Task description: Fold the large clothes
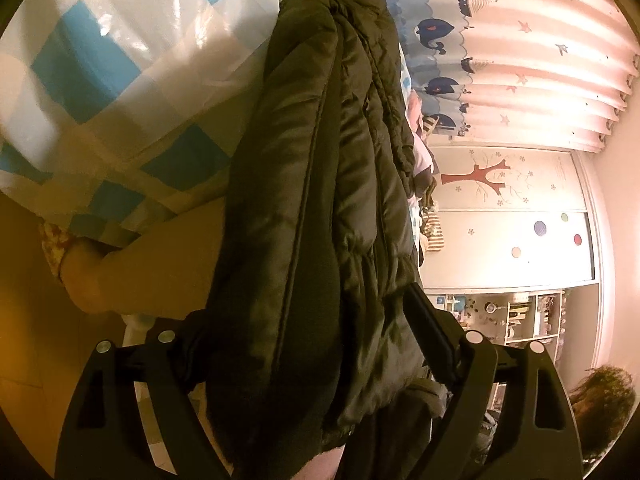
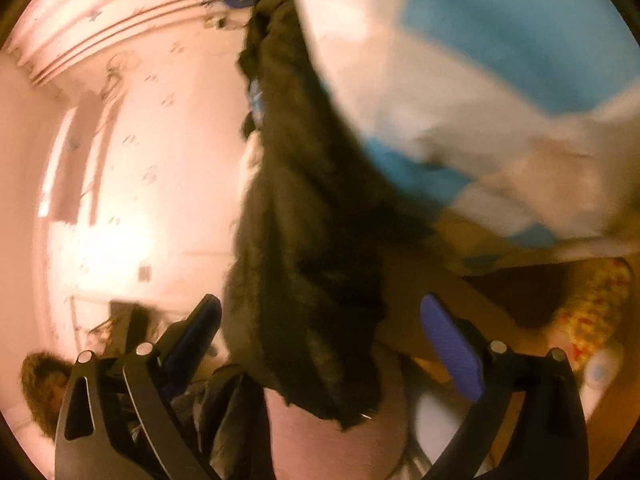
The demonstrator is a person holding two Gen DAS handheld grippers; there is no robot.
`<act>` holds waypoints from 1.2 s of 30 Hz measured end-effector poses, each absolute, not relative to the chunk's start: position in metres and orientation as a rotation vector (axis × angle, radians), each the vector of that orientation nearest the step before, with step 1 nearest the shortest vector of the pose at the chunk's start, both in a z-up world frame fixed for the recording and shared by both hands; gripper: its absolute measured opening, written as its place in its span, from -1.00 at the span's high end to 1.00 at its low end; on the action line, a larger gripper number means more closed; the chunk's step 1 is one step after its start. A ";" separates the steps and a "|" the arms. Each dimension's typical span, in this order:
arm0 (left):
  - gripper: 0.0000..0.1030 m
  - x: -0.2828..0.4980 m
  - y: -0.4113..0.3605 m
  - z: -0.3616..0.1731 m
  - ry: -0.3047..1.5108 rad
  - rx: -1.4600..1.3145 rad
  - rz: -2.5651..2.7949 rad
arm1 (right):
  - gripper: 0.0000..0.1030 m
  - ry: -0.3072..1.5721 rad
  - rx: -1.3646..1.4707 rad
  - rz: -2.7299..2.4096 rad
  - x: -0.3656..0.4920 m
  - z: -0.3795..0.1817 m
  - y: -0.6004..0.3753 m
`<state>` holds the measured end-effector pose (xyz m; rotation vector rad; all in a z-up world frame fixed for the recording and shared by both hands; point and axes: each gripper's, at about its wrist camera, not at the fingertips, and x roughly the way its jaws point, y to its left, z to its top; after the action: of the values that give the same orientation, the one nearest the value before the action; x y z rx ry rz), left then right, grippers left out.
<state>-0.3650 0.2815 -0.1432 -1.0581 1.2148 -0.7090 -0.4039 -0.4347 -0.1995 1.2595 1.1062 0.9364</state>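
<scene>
Your dark green padded jacket hangs bunched in long vertical folds, filling the middle of the left wrist view, its elastic-gathered hem low near the tongs. Your left gripper has its fingers spread wide around that thick bundle; one finger pad presses against the jacket's right side, the other is mostly hidden behind the fabric, so the tongs look clamped on the bulk of the jacket.

In the right wrist view, which is blurred, the jacket's ragged lower edge hangs down between the blue-padded fingers of your right gripper. Those jaws stand wide apart with a gap on each side of the fabric, gripping nothing that shows.

Just beside the jacket lies the blue and white checked bedding, its edge dropping off toward the wooden floor. On the other side stand the pink star curtain and the wardrobe door with tree decals, well apart.
</scene>
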 end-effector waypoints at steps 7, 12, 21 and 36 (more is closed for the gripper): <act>-0.59 -0.353 0.261 -0.151 1.268 -1.037 -0.739 | -0.86 1.140 1.232 1.068 -0.382 -0.209 -0.388; -0.10 -0.361 0.255 -0.137 1.244 -0.995 -0.714 | 0.16 1.067 1.154 1.108 -0.393 -0.185 -0.382; 0.81 -0.382 0.246 -0.055 1.044 -0.902 -0.755 | 0.53 0.760 1.048 1.142 -0.412 -0.090 -0.397; 0.83 -0.370 0.268 0.003 0.822 -1.041 -0.820 | 0.53 0.409 1.257 1.195 -0.415 -0.053 -0.422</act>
<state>-0.3702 0.2684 0.0028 -1.0411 0.8215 -0.8196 -0.4146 -0.4223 -0.0529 1.2572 0.4092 1.1948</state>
